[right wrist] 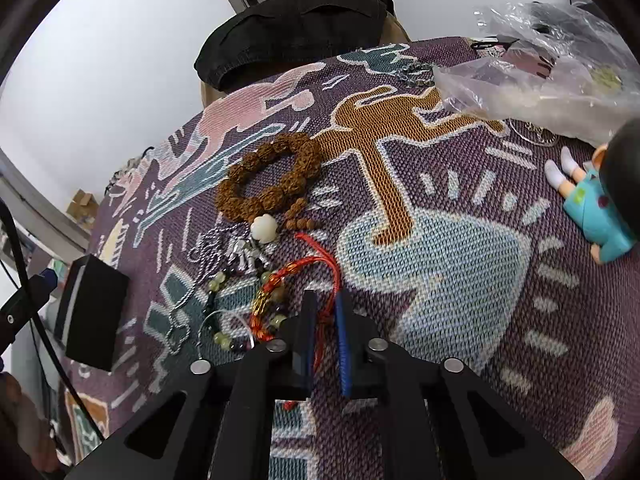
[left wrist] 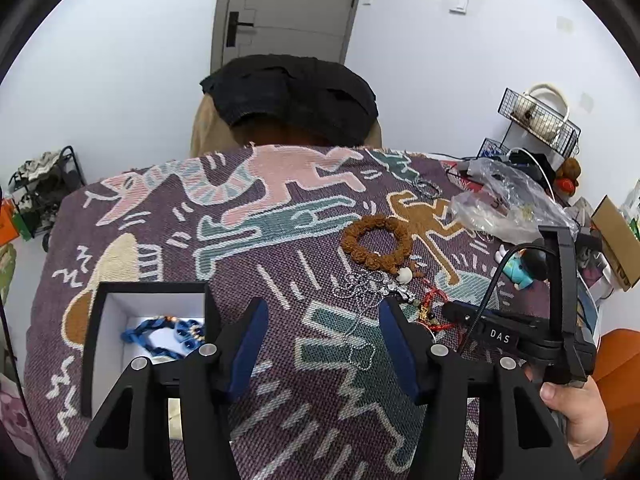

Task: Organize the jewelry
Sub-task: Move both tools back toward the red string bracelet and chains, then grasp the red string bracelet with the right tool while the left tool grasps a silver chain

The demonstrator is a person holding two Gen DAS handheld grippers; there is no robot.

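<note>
A black box with a white lining (left wrist: 120,304) sits at the left and holds a blue bracelet (left wrist: 160,334); in the right wrist view the box (right wrist: 94,312) shows from outside. My left gripper (left wrist: 324,320) is open and empty above the cloth. My right gripper (right wrist: 326,312) is nearly shut with a red cord bracelet (right wrist: 316,276) running between its fingers low over the cloth. A brown bead bracelet (right wrist: 268,176) with a white bead, a silver chain (right wrist: 216,256) and a green bead string (right wrist: 224,336) lie beside it. The brown bracelet (left wrist: 376,240) shows in the left wrist view too.
A patterned purple cloth (right wrist: 460,240) covers the table. A small figurine in teal (right wrist: 596,208) and a clear plastic bag (right wrist: 540,88) lie at the right. A chair with a black cover (left wrist: 288,96) stands beyond the far edge. Wire racks (left wrist: 540,116) stand at the back right.
</note>
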